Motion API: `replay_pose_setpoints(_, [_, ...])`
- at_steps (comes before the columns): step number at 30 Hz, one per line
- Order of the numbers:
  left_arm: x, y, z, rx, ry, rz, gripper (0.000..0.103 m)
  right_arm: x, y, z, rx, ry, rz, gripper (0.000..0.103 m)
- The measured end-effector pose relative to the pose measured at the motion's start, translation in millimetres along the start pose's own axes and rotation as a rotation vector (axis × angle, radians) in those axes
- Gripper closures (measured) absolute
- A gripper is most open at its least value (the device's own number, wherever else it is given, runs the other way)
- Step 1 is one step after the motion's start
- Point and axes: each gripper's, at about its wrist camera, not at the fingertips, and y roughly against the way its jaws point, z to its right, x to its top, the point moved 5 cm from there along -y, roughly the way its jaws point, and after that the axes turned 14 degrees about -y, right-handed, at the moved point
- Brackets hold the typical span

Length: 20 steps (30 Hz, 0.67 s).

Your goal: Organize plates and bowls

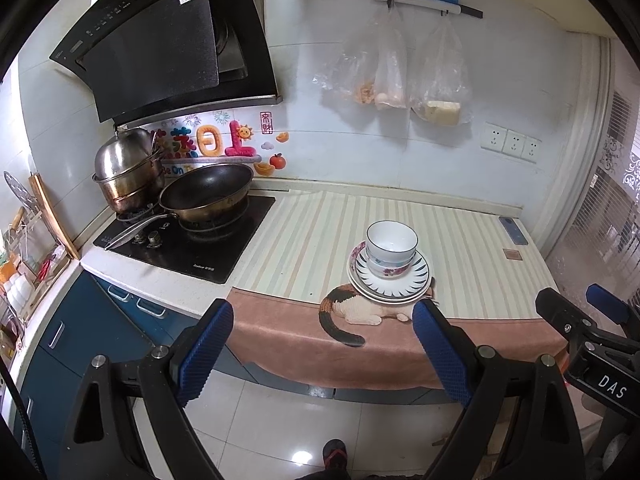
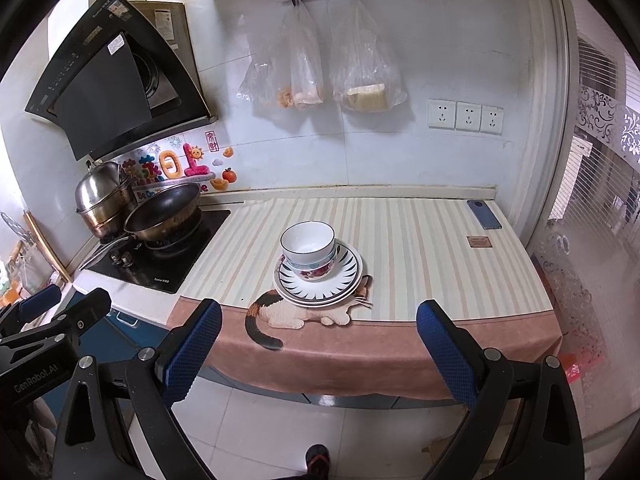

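A stack of plates (image 1: 416,280) (image 2: 348,276) sits on the striped counter cloth near its front edge, partly over a cat picture. The top plate has a dark-rayed rim. Two nested bowls (image 1: 391,246) (image 2: 308,248) stand on the plates, a white bowl with a dark rim inside a flowered one. My left gripper (image 1: 324,350) is open and empty, held off the counter's front edge over the floor. My right gripper (image 2: 320,346) is open and empty, also in front of the counter. Each gripper shows at the edge of the other's view.
A gas hob (image 1: 188,240) at the left holds a wok (image 1: 206,196) and a stacked steel pot (image 1: 128,172). A range hood (image 1: 168,48) hangs above. A phone (image 2: 484,214) and a small card (image 2: 478,241) lie at the counter's right. Plastic bags (image 2: 316,68) hang on the wall.
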Motion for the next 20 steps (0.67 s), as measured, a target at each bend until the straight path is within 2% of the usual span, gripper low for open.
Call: replay_pose_setpoints(20, [0.2, -0.3, -2.6, 0.003, -0.001, 0.004, 0.011, 0.7, -7.0, -3.1, 0.005, 0.003, -0.013, 0.003])
